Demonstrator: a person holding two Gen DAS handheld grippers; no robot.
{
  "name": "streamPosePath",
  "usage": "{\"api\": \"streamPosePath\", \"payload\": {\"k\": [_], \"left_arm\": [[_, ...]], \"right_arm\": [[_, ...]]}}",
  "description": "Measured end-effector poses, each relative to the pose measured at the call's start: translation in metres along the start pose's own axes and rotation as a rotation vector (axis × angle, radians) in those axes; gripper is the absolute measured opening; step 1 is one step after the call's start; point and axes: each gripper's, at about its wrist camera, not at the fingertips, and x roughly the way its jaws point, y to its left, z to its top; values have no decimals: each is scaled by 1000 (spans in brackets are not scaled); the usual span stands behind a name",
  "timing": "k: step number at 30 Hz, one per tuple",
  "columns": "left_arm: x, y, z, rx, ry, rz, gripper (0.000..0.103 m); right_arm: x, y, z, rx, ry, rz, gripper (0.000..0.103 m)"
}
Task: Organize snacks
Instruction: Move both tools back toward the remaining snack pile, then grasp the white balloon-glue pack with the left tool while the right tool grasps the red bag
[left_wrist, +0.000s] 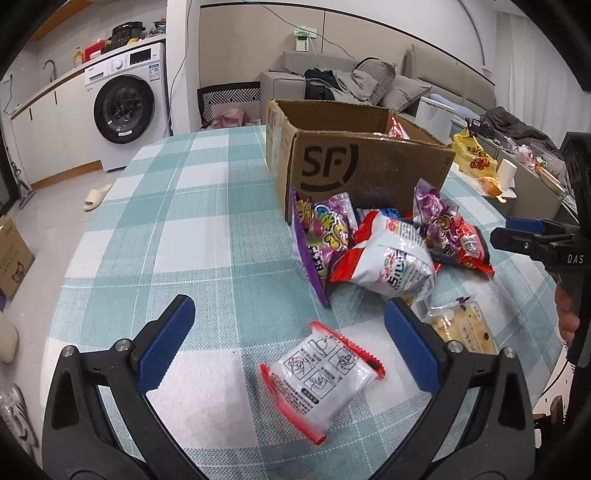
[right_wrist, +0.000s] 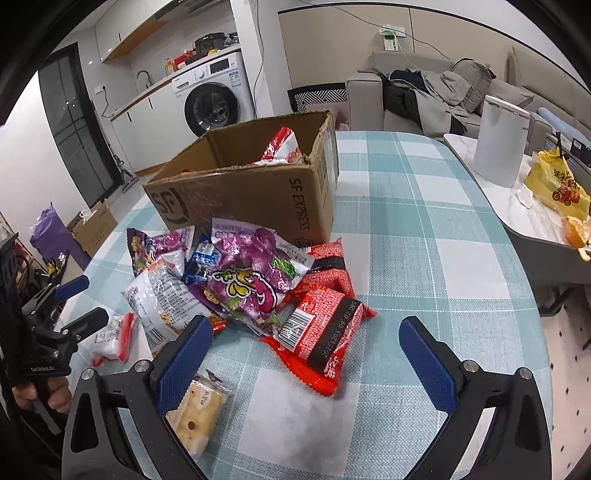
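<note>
Left gripper (left_wrist: 291, 336) spread wide, straddling the small white red-edged snack packet (left_wrist: 322, 380) on the checked tablecloth (left_wrist: 192, 221), lined up for a grab. Right gripper (right_wrist: 306, 354) equally agape over the red crinkly noodle packet (right_wrist: 321, 338), brown cardboard box (right_wrist: 258, 192) waiting just behind the pile.

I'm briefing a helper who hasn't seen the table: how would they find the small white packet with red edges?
Start at the cardboard box on the checked tablecloth; a snack pile lies before it. Nearer than the pile, alone, lies the small white packet: red crimped edges, black instruction drawings.
</note>
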Motion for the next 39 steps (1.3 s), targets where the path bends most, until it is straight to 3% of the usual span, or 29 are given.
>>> {"api": "streamPosePath", "payload": {"k": [19,32,39], "left_arm": [[15,-5,-13,31,65,15,102],[26,-5,-21,52,128,6,102],[32,-4,-25,56,162,-23,100]], "right_arm": [[21,-18,-8,36,81,-69,102],[39,-18,-10,45,104,-68,102],[41,-17,-9,54,98,-45,92]]}}
